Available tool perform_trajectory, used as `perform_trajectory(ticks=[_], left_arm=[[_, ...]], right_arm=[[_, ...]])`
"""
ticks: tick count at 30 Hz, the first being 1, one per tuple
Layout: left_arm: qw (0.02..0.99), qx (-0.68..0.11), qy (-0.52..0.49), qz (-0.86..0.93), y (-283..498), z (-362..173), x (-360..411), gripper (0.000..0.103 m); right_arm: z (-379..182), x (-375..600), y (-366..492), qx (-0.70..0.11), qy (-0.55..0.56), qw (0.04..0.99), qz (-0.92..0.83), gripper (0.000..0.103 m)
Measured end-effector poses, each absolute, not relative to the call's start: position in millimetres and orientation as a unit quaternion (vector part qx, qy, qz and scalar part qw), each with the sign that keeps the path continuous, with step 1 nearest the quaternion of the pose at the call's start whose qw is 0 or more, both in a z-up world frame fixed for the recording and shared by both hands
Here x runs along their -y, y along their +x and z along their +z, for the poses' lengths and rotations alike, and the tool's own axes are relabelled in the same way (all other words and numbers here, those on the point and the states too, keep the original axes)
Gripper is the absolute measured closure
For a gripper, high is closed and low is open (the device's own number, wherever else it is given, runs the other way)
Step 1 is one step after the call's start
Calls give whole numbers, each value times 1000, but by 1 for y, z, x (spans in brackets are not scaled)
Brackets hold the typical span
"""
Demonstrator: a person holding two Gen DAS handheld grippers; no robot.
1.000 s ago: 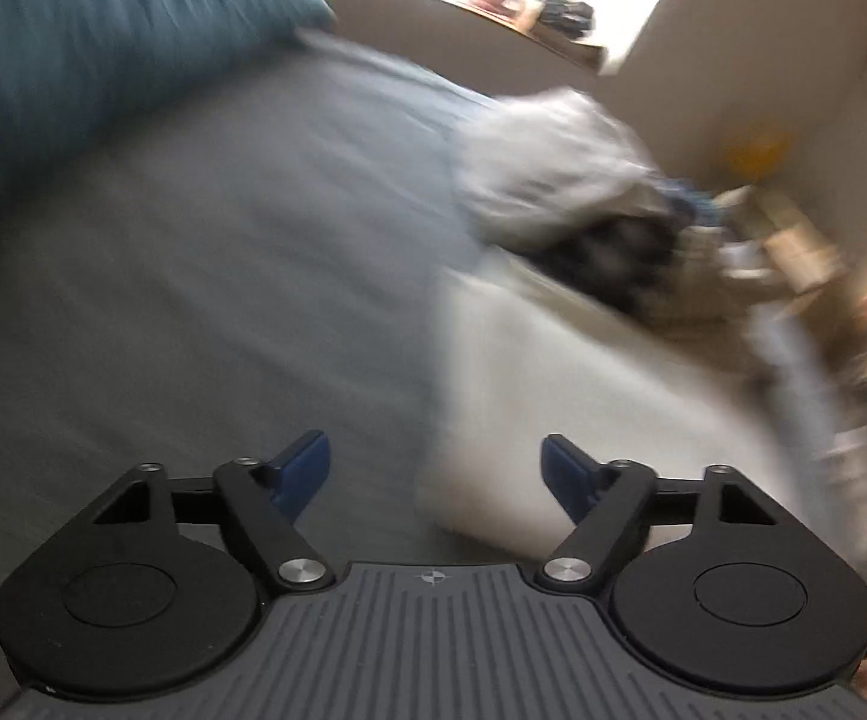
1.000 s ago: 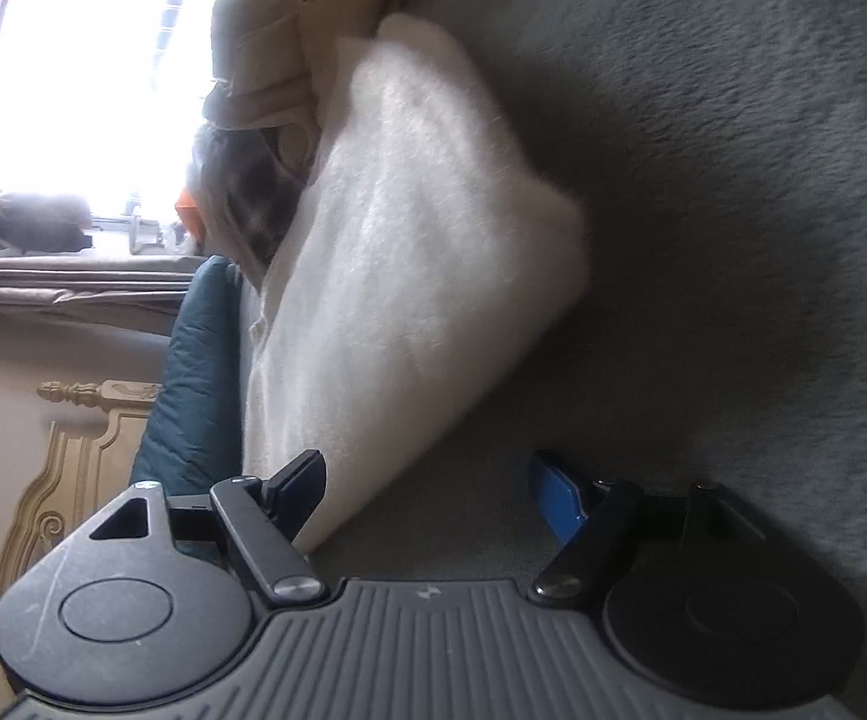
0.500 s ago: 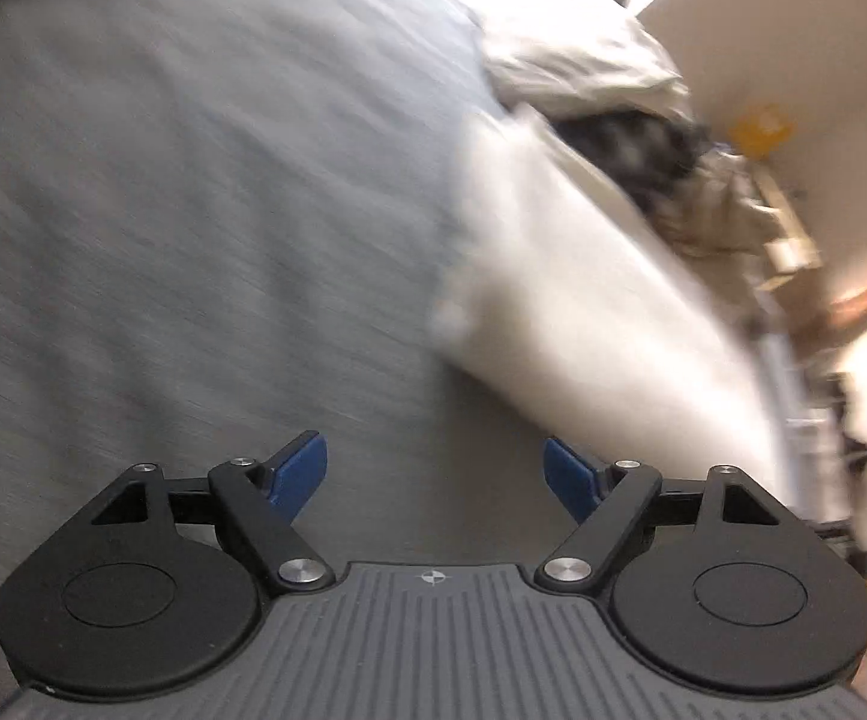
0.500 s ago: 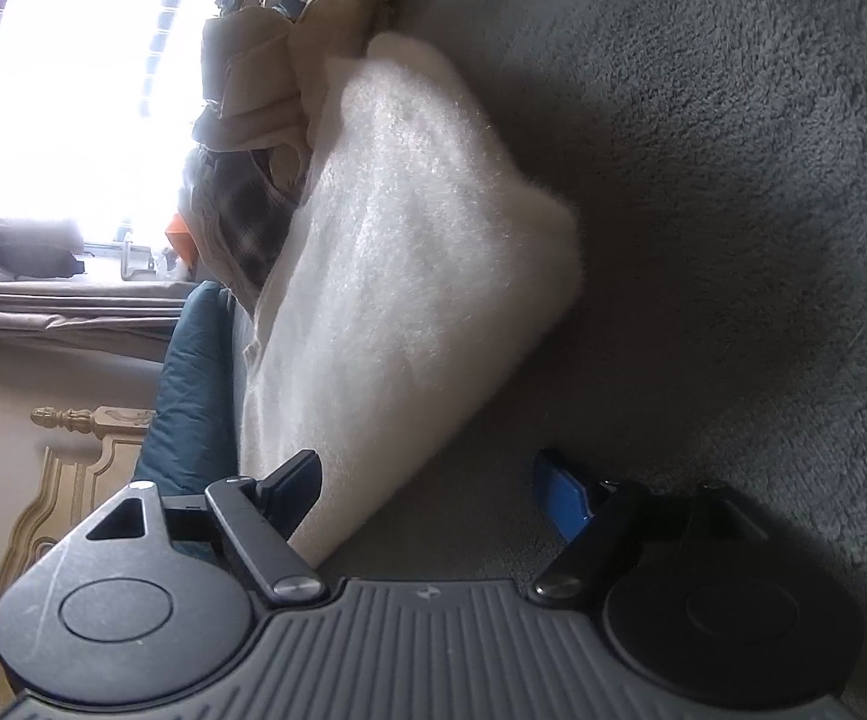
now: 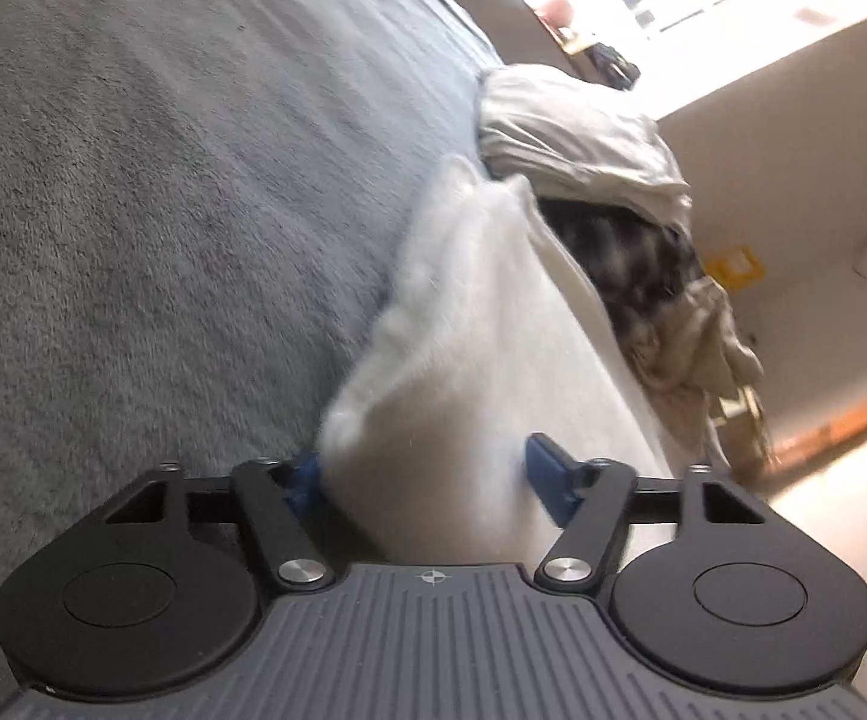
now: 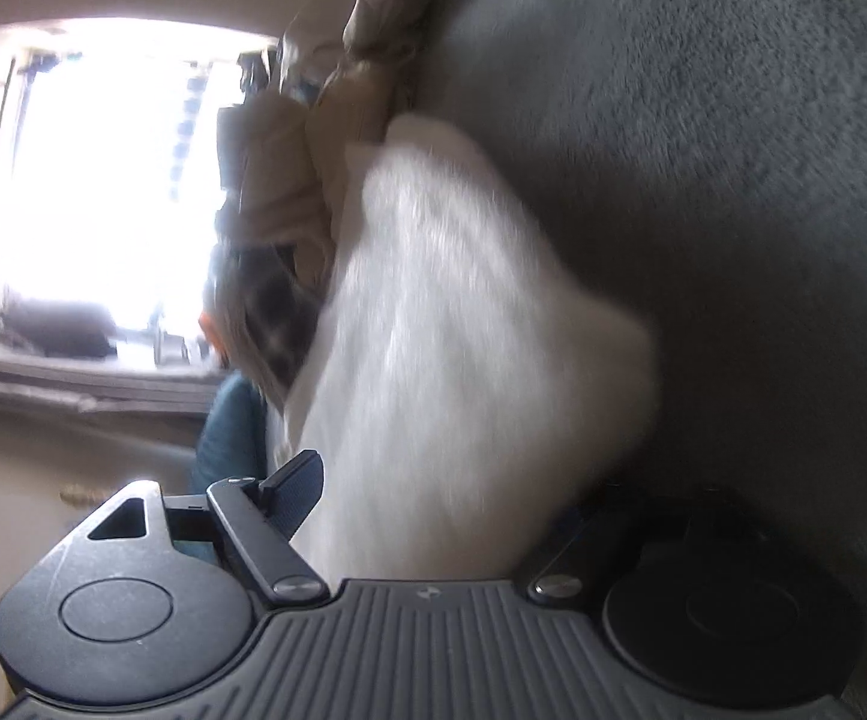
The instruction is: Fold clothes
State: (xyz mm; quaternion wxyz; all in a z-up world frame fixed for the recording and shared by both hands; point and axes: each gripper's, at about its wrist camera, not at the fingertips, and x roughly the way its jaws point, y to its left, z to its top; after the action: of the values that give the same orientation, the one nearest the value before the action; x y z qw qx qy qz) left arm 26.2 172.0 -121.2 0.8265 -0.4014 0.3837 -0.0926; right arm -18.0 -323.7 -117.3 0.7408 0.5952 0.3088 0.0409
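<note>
White fluffy garment (image 5: 481,372) lies on the grey bedcover (image 5: 163,180), one corner between the fingers of each tool. Left gripper (image 5: 421,474) has just been closing, jaws now pinching that corner. Right gripper (image 6: 433,492) has jaws spread wide around the fabric (image 6: 463,330); whether they grip it cannot be told. Beyond, a heap of clothes (image 5: 601,192) rests against the garment's far edge

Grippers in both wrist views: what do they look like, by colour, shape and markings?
Both alike: left gripper and right gripper have black angled linkage arms with silver pivot screws, round black discs either side, a ribbed grey body bearing a small central emblem, and blue fingers.
</note>
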Motion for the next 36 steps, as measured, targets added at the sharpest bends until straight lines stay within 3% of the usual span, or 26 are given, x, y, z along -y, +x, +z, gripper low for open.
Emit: perform_trajectory(ticks=[2, 4, 6, 8, 14, 20, 26, 28, 30, 32, 36], left_arm=[[832, -386, -390, -79, 32, -119, -167, 54], [843, -385, -370, -70, 33, -114, -162, 63], [855, -381, -346, -63, 28, -107, -157, 73], [865, -373, -328, -64, 27, -101, -154, 78], [889, -347, -282, -102, 16, -75, -153, 83], [889, -360, -247, -140, -22, -61, -160, 84], [847, -445, -221, -191, -64, -70, -179, 84], [818, -484, -231, -208, -67, -79, -187, 77], [796, -515, -238, -211, -63, -85, -196, 72], [805, -508, -221, -211, -60, -75, -208, 68], [840, -474, -184, -188, -55, -48, -229, 52]], right_arm=[[-118, 324, -9, -305, 594, 744, 33, 25], [-114, 321, -1, -312, 576, 755, 20, 32], [-109, 317, 4, -325, 541, 776, 4, 62], [-106, 314, 2, -321, 519, 792, 8, 70], [-87, 307, -14, -302, 458, 836, 27, 79], [-71, 309, -49, -305, 435, 846, 51, 79], [-70, 313, -106, -372, 419, 825, 75, 78], [-73, 315, -115, -406, 398, 819, 81, 73], [-75, 319, -119, -438, 369, 815, 87, 55], [-69, 329, -115, -462, 344, 809, 113, 53], [-45, 350, -116, -527, 276, 793, 132, 32]])
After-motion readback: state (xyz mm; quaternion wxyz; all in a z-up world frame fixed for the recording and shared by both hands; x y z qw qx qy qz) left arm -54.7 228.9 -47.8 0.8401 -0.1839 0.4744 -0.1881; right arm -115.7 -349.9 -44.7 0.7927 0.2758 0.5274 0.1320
